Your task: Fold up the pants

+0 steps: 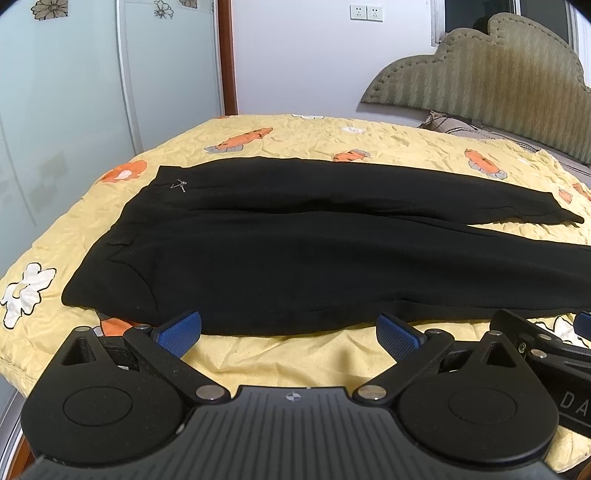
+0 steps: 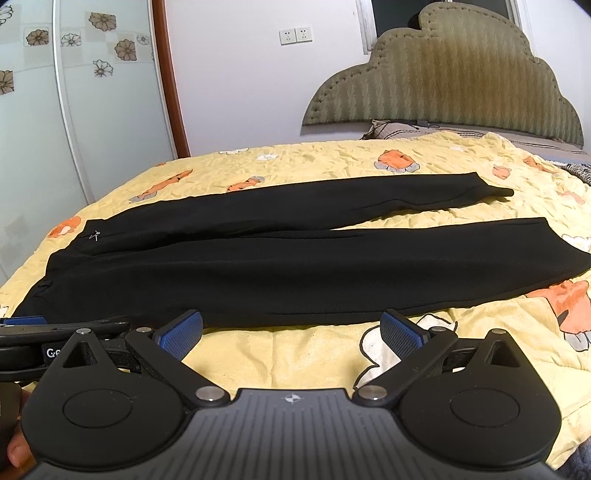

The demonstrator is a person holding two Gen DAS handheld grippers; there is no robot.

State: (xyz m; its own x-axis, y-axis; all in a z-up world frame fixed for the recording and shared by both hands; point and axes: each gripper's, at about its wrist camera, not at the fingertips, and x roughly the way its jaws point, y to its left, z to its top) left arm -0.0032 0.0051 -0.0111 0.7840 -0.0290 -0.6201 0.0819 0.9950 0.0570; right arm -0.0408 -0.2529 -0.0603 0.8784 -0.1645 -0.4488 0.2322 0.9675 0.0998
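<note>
Lying flat on the bed (image 1: 332, 354) just ahead of both tongs, the black pants (image 1: 258, 258) spread with the waistband off to the left and the two legs running right, slightly parted. The left tongs (image 1: 289, 332) and right tongs (image 2: 291, 332) both stand wide open and hold nothing, poised at the near edge of the cloth. Soft, light and limp, the fabric will probably sag and slide, so pinching the near leg's outer seam, one tong toward the waist and one toward the cuff, looks sensible.

One pair of black pants (image 1: 280, 254), two tongs (image 1: 289, 334) (image 2: 291, 334), two wall sockets (image 2: 295, 36)
</note>
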